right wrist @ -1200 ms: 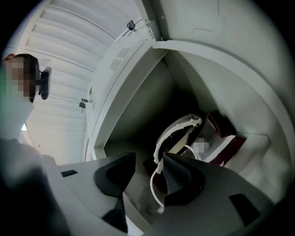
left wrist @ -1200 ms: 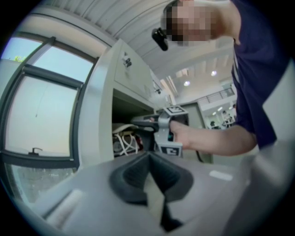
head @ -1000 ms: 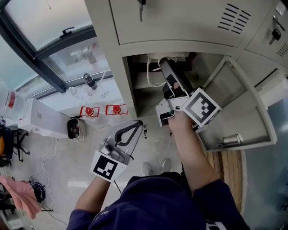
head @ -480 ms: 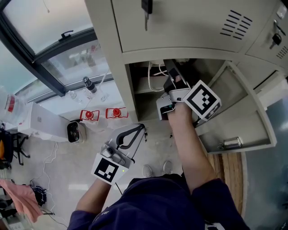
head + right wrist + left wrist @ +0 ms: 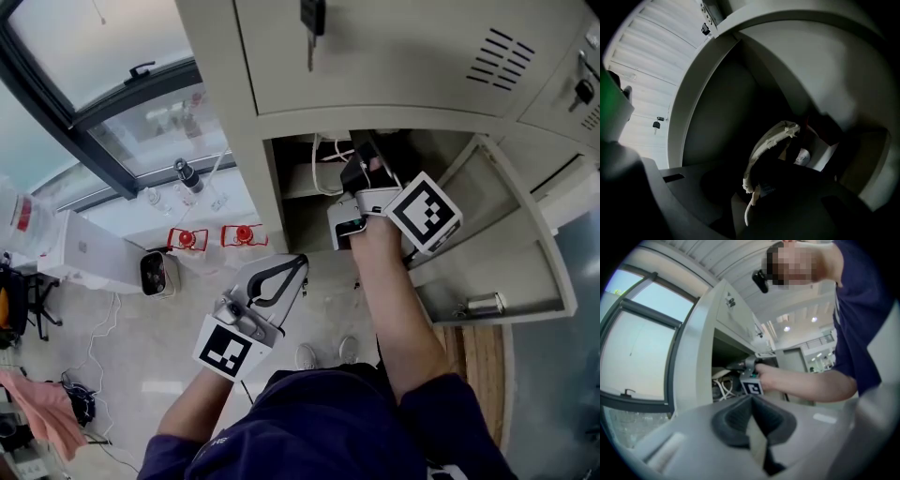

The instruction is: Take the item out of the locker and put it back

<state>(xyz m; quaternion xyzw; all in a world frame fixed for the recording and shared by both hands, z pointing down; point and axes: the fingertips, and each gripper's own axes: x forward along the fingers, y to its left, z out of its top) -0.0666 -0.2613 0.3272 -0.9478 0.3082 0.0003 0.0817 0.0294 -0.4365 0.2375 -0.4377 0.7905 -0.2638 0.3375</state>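
R gripper (image 5: pixel 364 167): inside open beige metal locker (image 5: pixel 375 120). Jaws just closed, clenched on dark soft item w/ pale frayed rim (image 5: pixel 761 145), deep in compartment.
L gripper (image 5: pixel 298 267): outside locker, jaws clenched, empty.
Risks: slip from rim-only pinch on pull-out; snag on white cables (image 5: pixel 323 164).

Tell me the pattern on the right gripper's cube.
Black-and-white square markers on the cube, clearest in the head view.

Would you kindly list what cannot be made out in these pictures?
Right gripper view: too dark to identify the pale frayed item between the right tongs, which have just been closing.
Head view: those tongs block much of the locker's inside.
Head view: bottles by window too small.
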